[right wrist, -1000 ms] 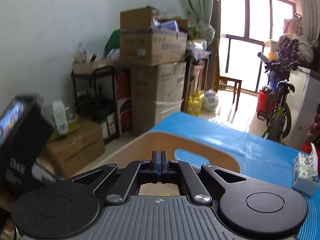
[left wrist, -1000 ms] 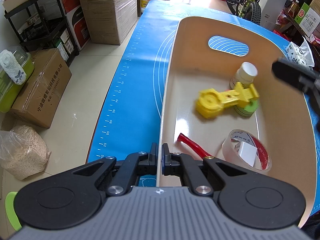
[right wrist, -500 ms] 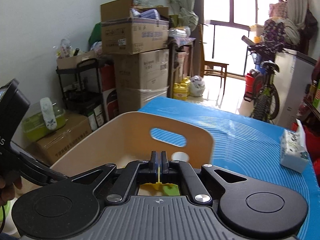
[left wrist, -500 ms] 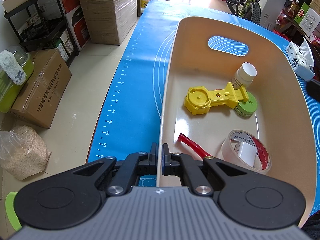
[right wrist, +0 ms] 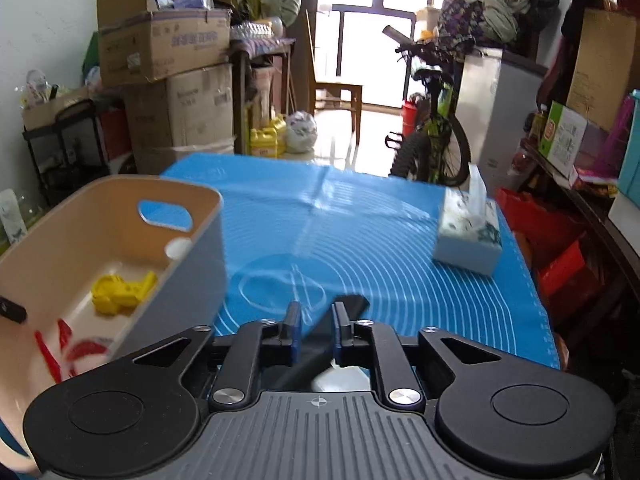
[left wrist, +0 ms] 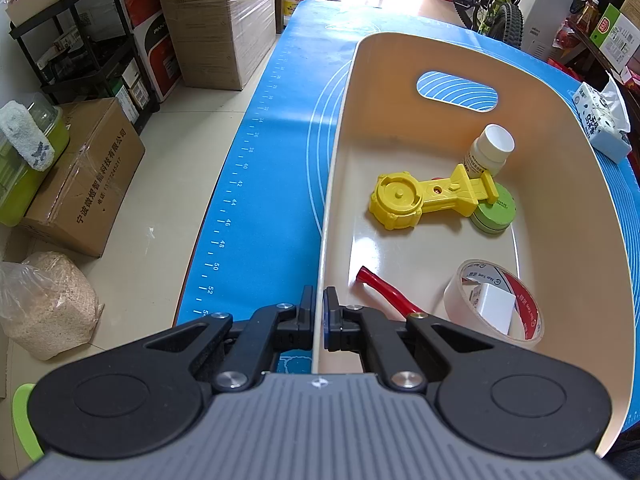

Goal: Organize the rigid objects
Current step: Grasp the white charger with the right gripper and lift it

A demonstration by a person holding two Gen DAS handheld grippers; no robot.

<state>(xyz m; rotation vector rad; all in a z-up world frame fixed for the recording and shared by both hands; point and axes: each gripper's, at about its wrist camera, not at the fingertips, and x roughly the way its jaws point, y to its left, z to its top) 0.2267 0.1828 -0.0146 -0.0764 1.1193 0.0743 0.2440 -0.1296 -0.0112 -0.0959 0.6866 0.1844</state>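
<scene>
Left gripper [left wrist: 319, 312]: matte black linkage arms, silver screw heads at pivots, two round black discs at base, grey ribbed housing with small crosshair mark, blue pads inside narrow black fingers, lime-green tab at lower left edge. Right gripper [right wrist: 316, 326]: same black linkages, silver screws, grey ribbed body, crosshair mark, blue-edged fingers

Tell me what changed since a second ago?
The right gripper let the yellow toy drop into the basket, swung away to the right over the blue mat, and its jaws are opening with nothing gripped. The left gripper stayed clamped on the basket's rim; the tape roll and white bottle stayed put.
</scene>
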